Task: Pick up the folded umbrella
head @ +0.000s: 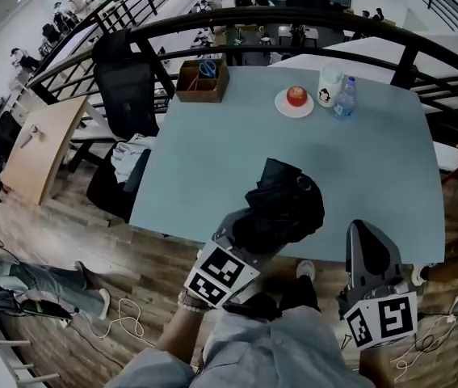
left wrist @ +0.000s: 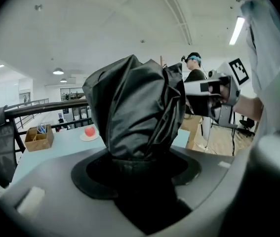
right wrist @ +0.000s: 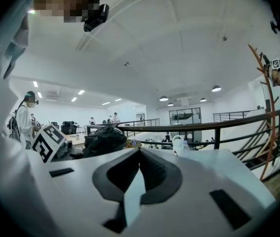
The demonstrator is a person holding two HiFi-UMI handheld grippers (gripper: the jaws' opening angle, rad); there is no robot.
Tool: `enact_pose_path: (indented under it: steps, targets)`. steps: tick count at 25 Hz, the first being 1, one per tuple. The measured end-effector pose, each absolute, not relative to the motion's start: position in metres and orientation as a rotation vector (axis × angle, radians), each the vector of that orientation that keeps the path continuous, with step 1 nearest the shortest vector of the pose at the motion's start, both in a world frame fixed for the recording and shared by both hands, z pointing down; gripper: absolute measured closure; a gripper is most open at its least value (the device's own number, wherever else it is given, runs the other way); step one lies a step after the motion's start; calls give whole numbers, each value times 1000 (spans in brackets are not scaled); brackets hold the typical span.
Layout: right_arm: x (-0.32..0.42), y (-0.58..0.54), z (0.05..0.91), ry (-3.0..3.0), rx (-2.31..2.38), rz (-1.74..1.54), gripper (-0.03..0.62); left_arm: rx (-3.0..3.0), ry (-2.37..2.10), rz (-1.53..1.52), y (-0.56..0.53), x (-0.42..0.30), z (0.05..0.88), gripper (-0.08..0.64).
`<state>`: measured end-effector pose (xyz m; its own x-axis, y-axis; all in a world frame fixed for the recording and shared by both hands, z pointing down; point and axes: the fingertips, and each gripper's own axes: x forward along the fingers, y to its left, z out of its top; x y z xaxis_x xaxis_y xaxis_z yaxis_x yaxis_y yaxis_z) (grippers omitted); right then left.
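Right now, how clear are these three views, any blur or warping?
Head view: heavy fisheye bends the railing; the black umbrella shows little detail. Left gripper view: umbrella fabric sharp, the sleeve at right blurred. Right gripper view: evenly lit, edges warped.

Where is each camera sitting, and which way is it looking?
Head view: on the person's head, facing down; table, left claw, right claw, left wrist.
Left gripper view: on the left claw, facing the umbrella in its jaws; right hand shows.
Right gripper view: on the right claw, facing over closed, empty jaws.
Shared: the umbrella.
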<state>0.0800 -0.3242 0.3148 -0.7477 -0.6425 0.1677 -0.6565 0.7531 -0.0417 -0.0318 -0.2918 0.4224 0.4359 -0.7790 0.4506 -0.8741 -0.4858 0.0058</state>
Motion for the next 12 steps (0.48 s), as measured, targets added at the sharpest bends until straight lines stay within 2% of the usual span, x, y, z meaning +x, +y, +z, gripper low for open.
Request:
enact_pose_path:
  steps: [12]
  targets:
    - [66,-233,310,-2785,1204,113,594,2533,-1519,322,-214,-63,359,287]
